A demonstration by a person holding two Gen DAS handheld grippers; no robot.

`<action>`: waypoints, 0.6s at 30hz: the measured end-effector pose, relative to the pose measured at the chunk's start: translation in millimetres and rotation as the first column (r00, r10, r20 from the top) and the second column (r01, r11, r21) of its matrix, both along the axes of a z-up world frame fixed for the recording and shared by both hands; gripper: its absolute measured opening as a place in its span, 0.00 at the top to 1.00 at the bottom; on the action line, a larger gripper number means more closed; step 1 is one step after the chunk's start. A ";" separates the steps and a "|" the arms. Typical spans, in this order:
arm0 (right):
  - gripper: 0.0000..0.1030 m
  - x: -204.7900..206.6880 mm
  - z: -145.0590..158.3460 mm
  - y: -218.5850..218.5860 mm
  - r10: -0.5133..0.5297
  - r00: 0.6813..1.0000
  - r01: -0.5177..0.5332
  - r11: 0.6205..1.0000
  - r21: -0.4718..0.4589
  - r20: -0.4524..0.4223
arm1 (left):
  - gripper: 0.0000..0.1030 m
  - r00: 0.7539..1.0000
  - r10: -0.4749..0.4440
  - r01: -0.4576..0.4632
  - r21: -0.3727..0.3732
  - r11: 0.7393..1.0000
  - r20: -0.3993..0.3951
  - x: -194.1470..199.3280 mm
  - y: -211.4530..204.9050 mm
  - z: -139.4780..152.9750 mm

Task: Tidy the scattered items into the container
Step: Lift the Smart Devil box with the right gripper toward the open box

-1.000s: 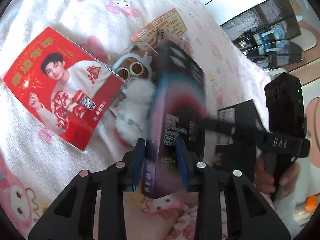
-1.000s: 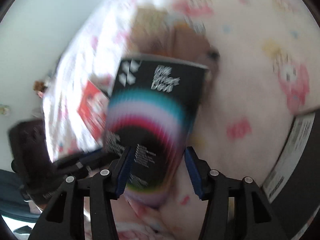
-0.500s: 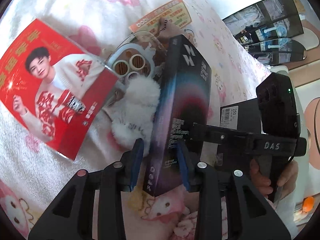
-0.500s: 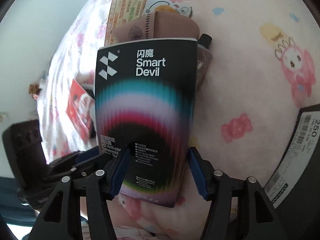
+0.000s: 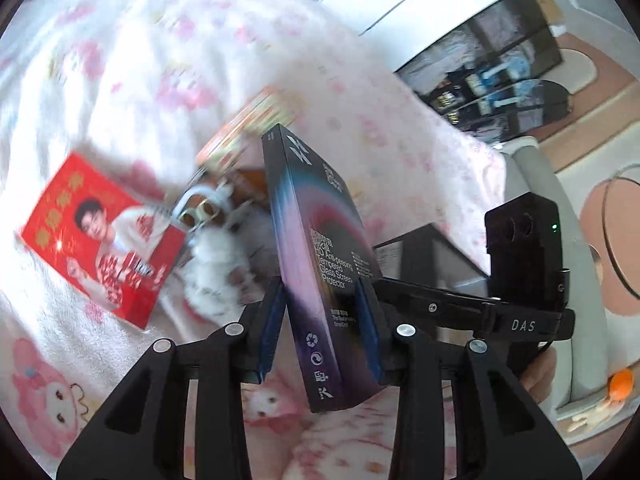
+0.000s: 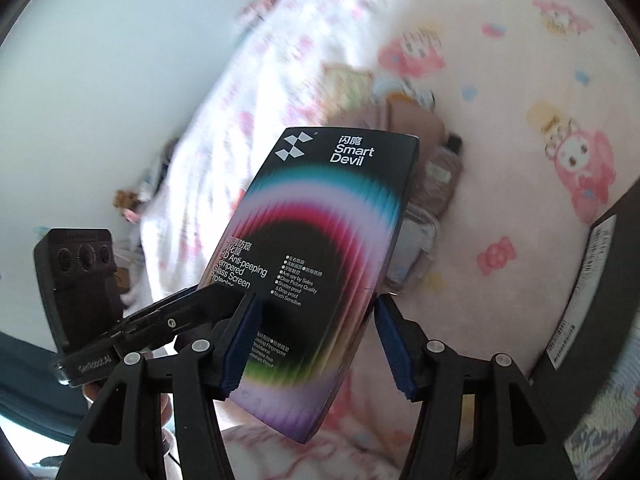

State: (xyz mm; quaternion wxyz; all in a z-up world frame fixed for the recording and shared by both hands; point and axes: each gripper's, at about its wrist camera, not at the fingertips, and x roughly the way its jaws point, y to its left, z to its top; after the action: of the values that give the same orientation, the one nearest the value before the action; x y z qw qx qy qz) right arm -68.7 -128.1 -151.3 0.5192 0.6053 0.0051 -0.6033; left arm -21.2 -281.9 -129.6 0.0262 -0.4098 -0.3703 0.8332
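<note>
Screen protector box (image 6: 316, 264) hides most of the pouch (image 6: 416, 120) and bottle (image 6: 444, 172) behind it. Far bedding (image 5: 160, 40) is motion-blurred, prints unreadable. Black container (image 6: 600, 280) is cut off at right edge. Fluffy toy (image 5: 212, 264) is smeared, details unclear.

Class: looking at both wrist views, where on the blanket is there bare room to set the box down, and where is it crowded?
Bare blanket lies between the small brown bottle and the dark container's labelled edge, and beyond the red photo card. It is crowded between that card and the screen protector box, where the white fluffy charm and packets pile up.
</note>
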 end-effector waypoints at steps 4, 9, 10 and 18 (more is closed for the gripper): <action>0.46 3.1 31.6 28.6 -0.051 0.998 0.049 0.995 -0.083 -0.020 | 0.67 0.996 -0.049 0.048 -0.018 0.999 -0.075 3.1 23.5 37.2; 0.46 -18.6 75.4 83.5 -0.127 0.991 0.117 0.979 -0.164 -0.048 | 0.67 0.981 -0.142 0.138 -0.045 0.989 -0.132 -15.0 73.4 73.3; 0.46 -19.7 80.8 97.7 -0.147 0.988 0.135 0.975 -0.174 -0.056 | 0.67 0.977 -0.164 0.159 -0.047 0.986 -0.136 -14.2 78.7 77.6; 0.46 -40.4 87.9 212.8 -0.326 0.938 0.307 0.939 -0.157 -0.115 | 0.66 0.922 -0.378 0.377 -0.038 0.926 -0.081 -76.6 196.5 82.0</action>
State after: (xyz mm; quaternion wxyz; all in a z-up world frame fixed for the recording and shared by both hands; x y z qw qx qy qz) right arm -109.0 84.7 -63.3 0.4537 0.5175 -0.0977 -0.7189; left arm -97.8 -85.4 -47.6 0.1979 -0.4369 -0.2740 0.8336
